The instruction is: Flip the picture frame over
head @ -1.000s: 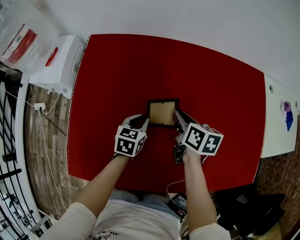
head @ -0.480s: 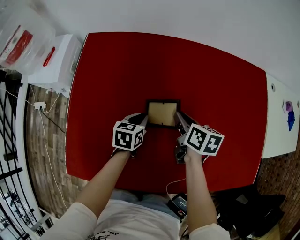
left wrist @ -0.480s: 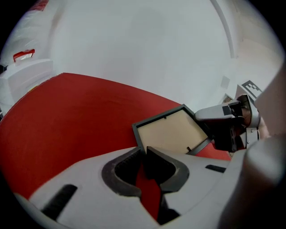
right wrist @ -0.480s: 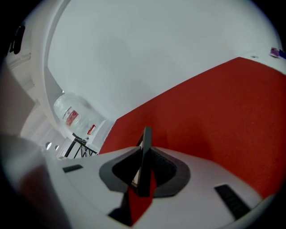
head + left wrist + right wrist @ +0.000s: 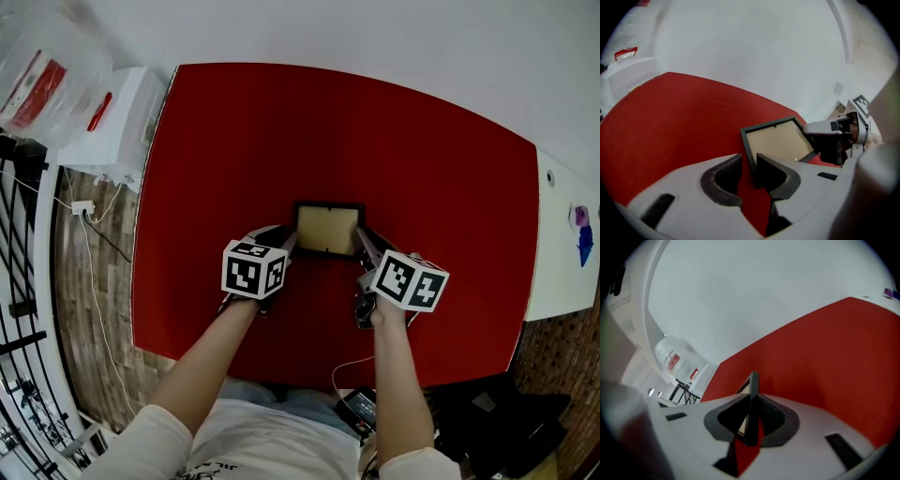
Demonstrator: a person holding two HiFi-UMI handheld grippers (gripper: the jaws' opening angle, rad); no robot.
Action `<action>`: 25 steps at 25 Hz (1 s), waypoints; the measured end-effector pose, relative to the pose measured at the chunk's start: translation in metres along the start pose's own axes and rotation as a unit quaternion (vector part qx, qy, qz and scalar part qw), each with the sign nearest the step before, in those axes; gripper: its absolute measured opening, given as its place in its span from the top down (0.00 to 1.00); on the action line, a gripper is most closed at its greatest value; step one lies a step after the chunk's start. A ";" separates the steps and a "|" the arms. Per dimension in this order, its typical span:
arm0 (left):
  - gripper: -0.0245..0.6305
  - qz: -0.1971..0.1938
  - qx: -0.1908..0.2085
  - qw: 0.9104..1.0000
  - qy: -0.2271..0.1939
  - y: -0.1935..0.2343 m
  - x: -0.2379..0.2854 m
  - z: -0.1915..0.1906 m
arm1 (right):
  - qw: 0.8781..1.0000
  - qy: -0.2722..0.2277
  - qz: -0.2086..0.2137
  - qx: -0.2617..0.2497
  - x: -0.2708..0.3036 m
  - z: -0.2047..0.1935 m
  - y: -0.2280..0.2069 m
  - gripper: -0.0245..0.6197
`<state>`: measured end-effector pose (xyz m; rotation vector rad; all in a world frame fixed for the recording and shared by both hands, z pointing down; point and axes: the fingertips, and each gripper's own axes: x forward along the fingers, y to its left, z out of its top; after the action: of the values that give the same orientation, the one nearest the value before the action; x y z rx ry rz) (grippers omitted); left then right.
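Right hand-held gripper (image 5: 359, 239) pinched the picture frame (image 5: 328, 228); left hand-held gripper (image 5: 289, 242) just opened its jaws astride it. One-sided grip, it could twist out!

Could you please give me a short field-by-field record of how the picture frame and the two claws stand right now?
Surface: red-covered table
Object: black-rimmed rectangular picture frame with tan panel, panel facing up, near the table's middle
Left claw: open, its jaws have just been opening; the frame's left edge lies in the gap, not pinched
Right claw: shut on the frame's right edge
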<state>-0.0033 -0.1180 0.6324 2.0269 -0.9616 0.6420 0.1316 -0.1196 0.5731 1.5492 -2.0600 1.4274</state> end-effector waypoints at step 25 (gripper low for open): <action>0.86 0.012 0.037 0.999 0.022 -0.004 0.011 -0.005 | 0.975 0.063 -0.130 -0.168 0.020 -0.026 -0.038 0.87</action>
<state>0.0059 -0.1164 0.6406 2.0599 -0.9512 0.7429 0.1444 -0.1123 0.6208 1.4774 -1.8285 0.9964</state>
